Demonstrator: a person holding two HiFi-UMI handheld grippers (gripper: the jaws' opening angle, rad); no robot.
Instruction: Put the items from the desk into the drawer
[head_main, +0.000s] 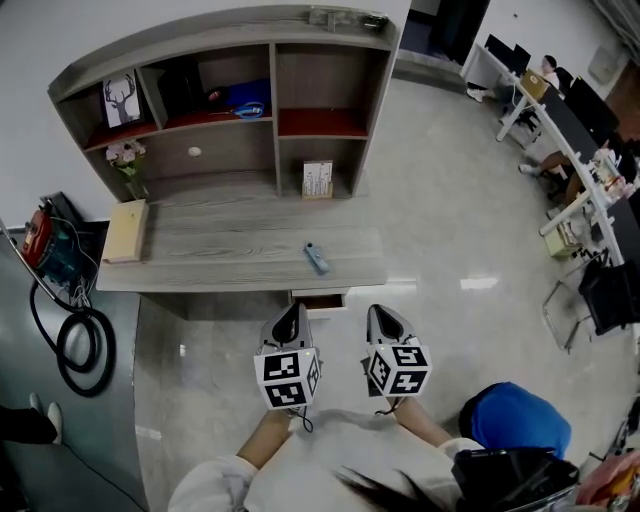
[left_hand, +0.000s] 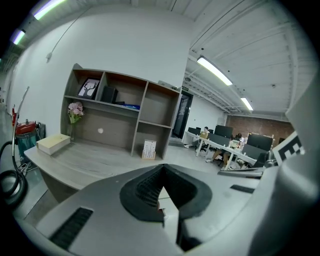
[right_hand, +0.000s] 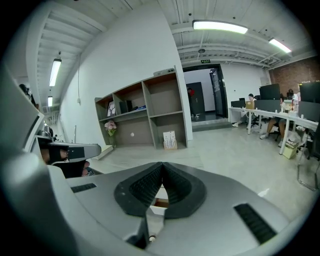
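1 blue item (head_main: 316, 258), long axis front-to-back

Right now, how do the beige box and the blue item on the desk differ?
The beige box is pale and blocky; the blue item is blue and slim. The beige box is far larger than the blue item. In the head view the beige box lies at the left end of the desk; the blue item lies near its front edge, right of middle. Both lie on the desk top.

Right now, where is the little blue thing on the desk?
The blue thing lies on the desk, front right in the head view, between the card stand and the drawer.
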